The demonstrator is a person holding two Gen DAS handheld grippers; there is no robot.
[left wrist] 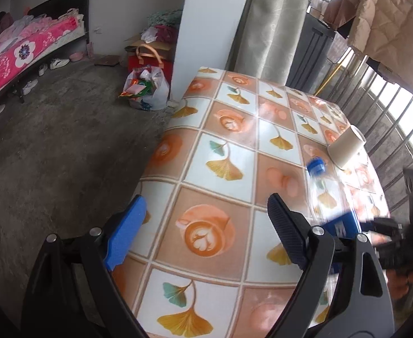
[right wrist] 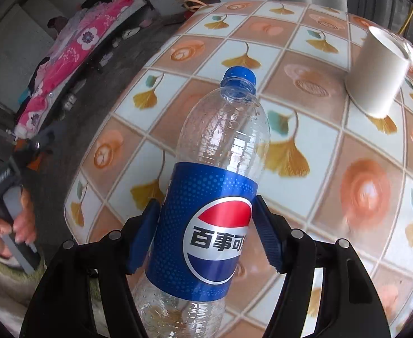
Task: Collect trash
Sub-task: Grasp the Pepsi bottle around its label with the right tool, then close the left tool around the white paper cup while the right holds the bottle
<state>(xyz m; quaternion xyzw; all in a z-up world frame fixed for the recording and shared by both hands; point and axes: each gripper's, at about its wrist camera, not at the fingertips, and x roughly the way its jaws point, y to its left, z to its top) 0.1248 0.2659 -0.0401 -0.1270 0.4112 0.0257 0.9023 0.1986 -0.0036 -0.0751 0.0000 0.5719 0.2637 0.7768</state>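
The right gripper [right wrist: 205,235] clamps the blue-labelled middle of an empty clear plastic cola bottle with a blue cap [right wrist: 206,197], tilted above the tiled-pattern tablecloth [right wrist: 333,129]; it looks light, thin-walled, slippery, best held at this label band, while the left gripper [left wrist: 206,231] hangs open.

Left tool [left wrist: 206,231]: black angular arms, silver round screws at the pivots, one blue foam-like pad on the left finger, one black ribbed pad on the right finger. Right tool [right wrist: 205,236]: same black frame, four silver screws across the near linkages, both pads blue with ribbed edges. In the right wrist view, far left: a hand [right wrist: 9,231] on a black-and-grey handle, light greenish fuzzy sleeve [right wrist: 6,278] at the wrist. In the left wrist view, right edge: black housing with a small green light.
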